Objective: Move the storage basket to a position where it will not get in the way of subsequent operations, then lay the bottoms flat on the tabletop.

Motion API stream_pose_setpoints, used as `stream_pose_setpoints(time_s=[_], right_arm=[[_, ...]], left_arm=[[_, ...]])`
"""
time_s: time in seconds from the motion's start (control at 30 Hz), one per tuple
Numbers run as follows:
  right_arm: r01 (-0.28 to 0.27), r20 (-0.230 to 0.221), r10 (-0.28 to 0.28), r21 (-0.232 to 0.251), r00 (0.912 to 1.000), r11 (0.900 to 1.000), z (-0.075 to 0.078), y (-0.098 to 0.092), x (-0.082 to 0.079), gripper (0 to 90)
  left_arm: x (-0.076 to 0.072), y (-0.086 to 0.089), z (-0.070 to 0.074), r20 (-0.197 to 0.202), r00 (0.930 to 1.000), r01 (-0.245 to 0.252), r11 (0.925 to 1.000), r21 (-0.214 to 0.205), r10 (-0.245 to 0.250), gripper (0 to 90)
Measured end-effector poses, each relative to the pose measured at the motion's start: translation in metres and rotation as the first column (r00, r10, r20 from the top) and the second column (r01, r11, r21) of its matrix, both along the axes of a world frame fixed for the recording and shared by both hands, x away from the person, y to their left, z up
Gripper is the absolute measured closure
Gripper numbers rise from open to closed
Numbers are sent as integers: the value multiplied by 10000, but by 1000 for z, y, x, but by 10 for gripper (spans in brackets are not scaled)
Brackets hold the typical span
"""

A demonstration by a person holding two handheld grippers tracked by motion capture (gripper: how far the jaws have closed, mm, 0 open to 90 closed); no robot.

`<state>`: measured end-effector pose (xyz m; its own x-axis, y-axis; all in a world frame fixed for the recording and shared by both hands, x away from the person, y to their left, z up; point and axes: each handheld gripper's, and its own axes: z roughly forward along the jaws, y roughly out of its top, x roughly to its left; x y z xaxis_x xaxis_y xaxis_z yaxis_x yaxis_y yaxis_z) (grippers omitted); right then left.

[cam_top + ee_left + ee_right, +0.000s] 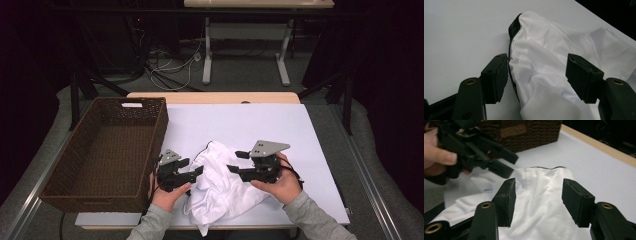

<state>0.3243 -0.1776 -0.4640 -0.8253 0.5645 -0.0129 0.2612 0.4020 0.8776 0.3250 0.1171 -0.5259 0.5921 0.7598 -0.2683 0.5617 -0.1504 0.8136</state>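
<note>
A crumpled white mesh garment (220,185) with a black trimmed edge lies on the white table top near the front. My left gripper (196,166) is at its left side with jaws apart. In the left gripper view the garment (544,50) lies between and below the jaws of that gripper (537,72), and the left pad touches the black trim. My right gripper (232,161) hovers over the garment's right part, open. In the right gripper view the jaws of that gripper (537,197) stand apart above the cloth (541,190), with the left gripper (514,166) beyond.
A brown woven basket (157,135) stands at the table's left side, close to the left hand; the right gripper view shows the basket wall (524,135). The white table top (250,125) stretches behind the garment to a wooden far edge (215,97).
</note>
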Motion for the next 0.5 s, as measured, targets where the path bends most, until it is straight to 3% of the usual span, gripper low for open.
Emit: stream_pose_setpoints(time_s=[0.13, 0.27, 0.5], right_arm=[[381, 225, -376, -202, 9990, 9991, 7, -8, 18, 447], [770, 157, -764, -409, 9970, 9962, 10, -13, 36, 448], [1312, -18, -1315, -621, 9913, 9894, -2, -15, 66, 452]], left_arm=[[3, 1, 0, -16, 10000, -36, 10000, 38, 36, 344], [5, 1, -2, -55, 10000, -77, 9999, 95, 78, 344], [8, 0, -6, -189, 9998, 4, 9998, 212, 0, 364]])
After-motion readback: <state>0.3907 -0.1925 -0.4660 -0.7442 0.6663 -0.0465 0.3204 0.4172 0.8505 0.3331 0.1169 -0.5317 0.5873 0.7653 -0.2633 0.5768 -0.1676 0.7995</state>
